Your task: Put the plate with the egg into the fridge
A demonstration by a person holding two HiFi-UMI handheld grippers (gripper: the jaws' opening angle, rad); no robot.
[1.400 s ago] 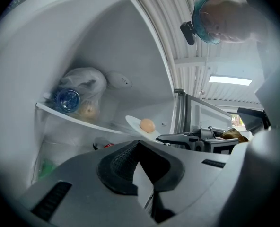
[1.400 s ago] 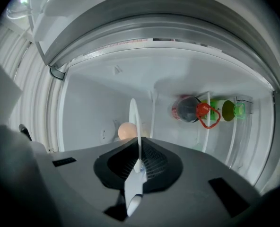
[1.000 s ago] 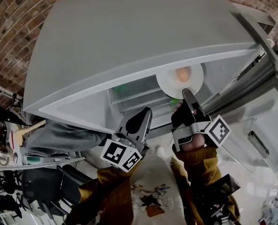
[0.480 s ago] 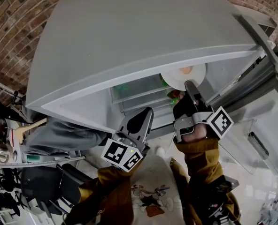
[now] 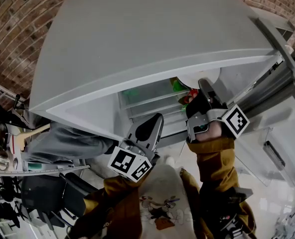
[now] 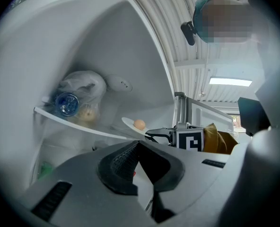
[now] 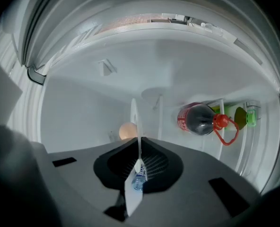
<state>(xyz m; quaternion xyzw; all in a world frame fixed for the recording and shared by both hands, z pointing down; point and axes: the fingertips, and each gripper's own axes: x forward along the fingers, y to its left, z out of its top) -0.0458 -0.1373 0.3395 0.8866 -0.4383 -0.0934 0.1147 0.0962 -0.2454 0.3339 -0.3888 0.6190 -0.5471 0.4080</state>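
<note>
head: plate [image 5: 197, 76] carried deeper into fridge [image 5: 147, 34] than 1 s ago, mostly hidden under top; R gripper [image 5: 203, 85] clamped on rim | L view: L gripper [image 6: 139, 144] jaws together, empty; egg [image 6: 139, 124] on plate by shelf [image 6: 83, 126] | R view: plate edge-on in jaws, bottle [image 7: 199, 118] near; set-down judged next.

Mustard-brown sleeves [image 5: 215, 158] are worn, and the grey left gripper [image 5: 152, 121] and right gripper [image 5: 206, 88] are each fitted with black ribbed pads [image 6: 118, 164] and a white cube [image 5: 129, 164] printed with black square markers.
</note>
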